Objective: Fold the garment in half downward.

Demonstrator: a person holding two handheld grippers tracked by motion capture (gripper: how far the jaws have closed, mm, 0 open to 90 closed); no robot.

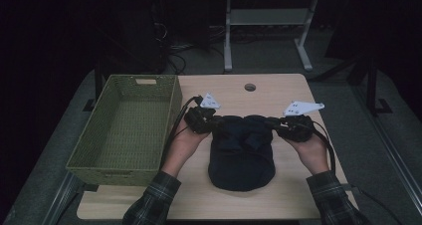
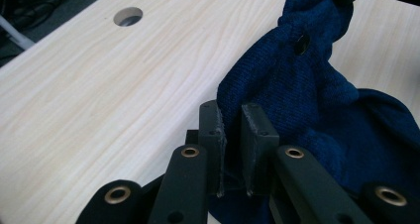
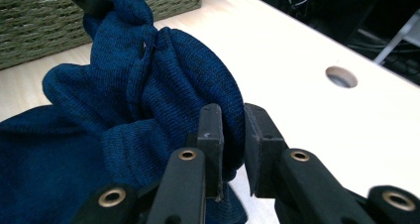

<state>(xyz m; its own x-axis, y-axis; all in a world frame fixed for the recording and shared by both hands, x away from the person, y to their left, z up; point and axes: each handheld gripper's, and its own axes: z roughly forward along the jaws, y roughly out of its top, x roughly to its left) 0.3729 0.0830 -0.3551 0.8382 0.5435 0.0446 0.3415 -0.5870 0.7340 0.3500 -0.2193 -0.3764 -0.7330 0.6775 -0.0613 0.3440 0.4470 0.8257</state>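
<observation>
A dark blue knit garment [image 1: 241, 158] lies bunched in the middle of the wooden table [image 1: 283, 197]. Its far edge is lifted between the two hand-held grippers. My left gripper [image 1: 214, 122] pinches the left end of that edge. In the left gripper view its jaws [image 2: 232, 116] stand close together with a fold of the blue knit [image 2: 307, 100] between the pads. At the right end my right gripper [image 1: 272, 124] grips the same edge. In the right gripper view its jaws [image 3: 232, 120] are closed on a rolled fold of the knit [image 3: 148, 85].
A green woven basket [image 1: 112, 176] stands on the left of the table, close beside the left hand, with nothing inside. A round cable hole [image 1: 250, 87] sits near the table's far edge. Beyond the table are a desk frame and cables on the dark floor.
</observation>
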